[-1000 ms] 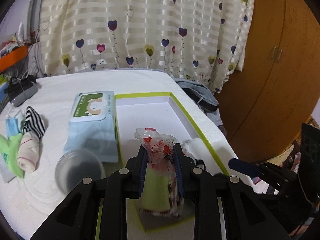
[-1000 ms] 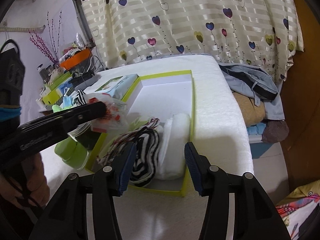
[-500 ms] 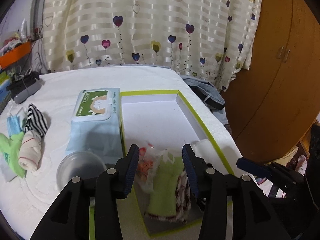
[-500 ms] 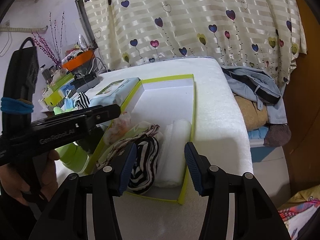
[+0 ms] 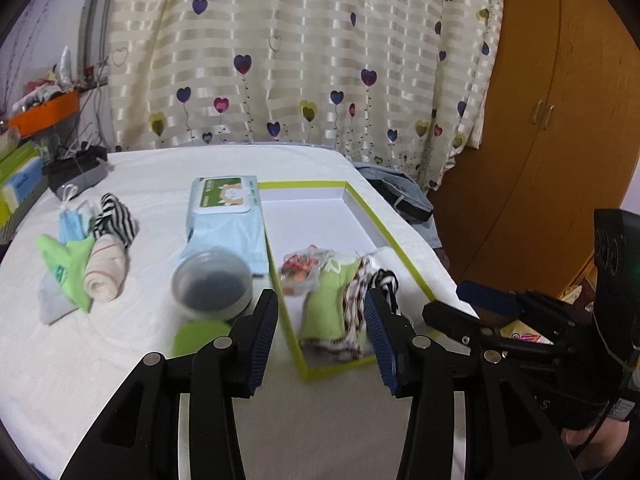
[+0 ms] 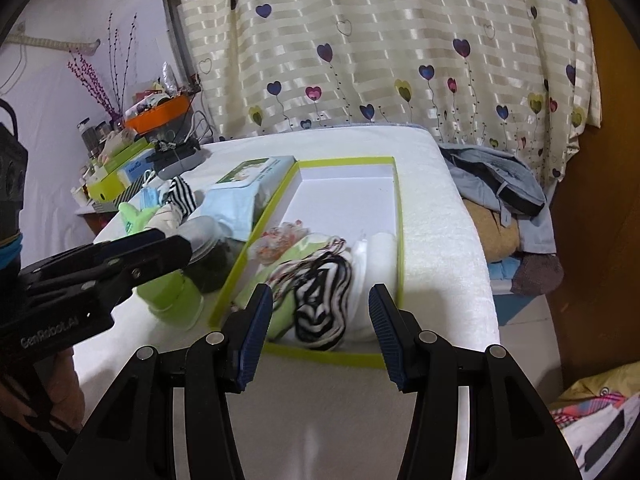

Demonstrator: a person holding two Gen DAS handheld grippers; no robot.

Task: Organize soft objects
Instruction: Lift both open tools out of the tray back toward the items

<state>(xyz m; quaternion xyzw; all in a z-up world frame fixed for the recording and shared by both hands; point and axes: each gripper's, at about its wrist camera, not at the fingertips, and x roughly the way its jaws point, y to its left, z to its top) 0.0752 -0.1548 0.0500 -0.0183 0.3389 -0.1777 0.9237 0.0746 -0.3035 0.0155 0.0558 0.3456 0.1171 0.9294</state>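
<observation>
A white box with a lime-green rim (image 5: 386,232) lies on the white bed. At its near end lie a crinkled plastic bag with red print (image 5: 300,270), a green cloth (image 5: 328,304), a black-and-white striped piece (image 6: 320,300) and a white roll (image 6: 376,256). My left gripper (image 5: 320,300) hovers open just short of the box's near left corner, nothing between its pads. My right gripper (image 6: 320,294) is open above the near rim, also empty. On the bed to the left lie a striped sock roll (image 5: 114,218), a beige roll (image 5: 105,268) and a green cloth (image 5: 64,258).
A pack of wet wipes (image 5: 226,216) and a clear round tub (image 5: 212,284) stand against the box's left side, a green lid (image 5: 196,334) nearer. Clothes (image 6: 496,184) pile up beyond the bed's right edge by a wooden wardrobe (image 5: 540,140). Clutter lines the far left.
My left gripper opened and let go of the plastic bag with the green cloth, which now lies in the box, then drew back. The right gripper backed off slightly.
</observation>
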